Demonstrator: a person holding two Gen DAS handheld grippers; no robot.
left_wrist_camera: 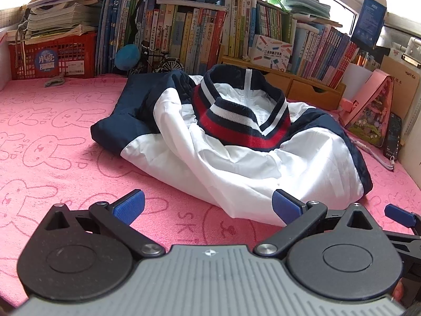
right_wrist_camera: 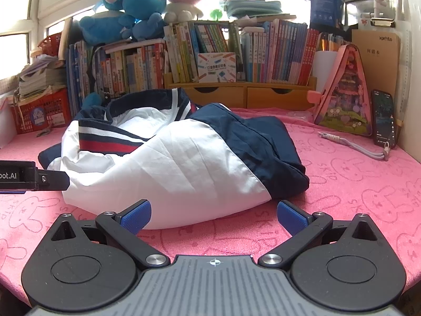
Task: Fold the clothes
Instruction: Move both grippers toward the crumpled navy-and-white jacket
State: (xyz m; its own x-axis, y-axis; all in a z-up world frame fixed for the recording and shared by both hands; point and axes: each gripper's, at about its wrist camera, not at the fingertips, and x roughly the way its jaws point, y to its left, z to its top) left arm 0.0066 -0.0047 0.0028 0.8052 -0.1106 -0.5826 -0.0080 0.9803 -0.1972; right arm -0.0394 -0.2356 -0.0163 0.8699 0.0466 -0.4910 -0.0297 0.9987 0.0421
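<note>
A white and dark blue jacket with a red striped collar [left_wrist_camera: 236, 142] lies bunched on the pink bunny towel [left_wrist_camera: 52, 158]. The left gripper [left_wrist_camera: 208, 206] and the right gripper [right_wrist_camera: 214, 214] are both wide apart, holding nothing.

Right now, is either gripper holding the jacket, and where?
No. The left gripper and right gripper are both open, just short of the jacket.

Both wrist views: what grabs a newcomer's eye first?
The crumpled navy-and-white jacket with a red-striped collar, heaped mid-way on the pink bunny-print cloth. Behind it, a packed row of books topped by blue and pink plush toys. Both the left gripper and right gripper sit open before the jacket.
</note>
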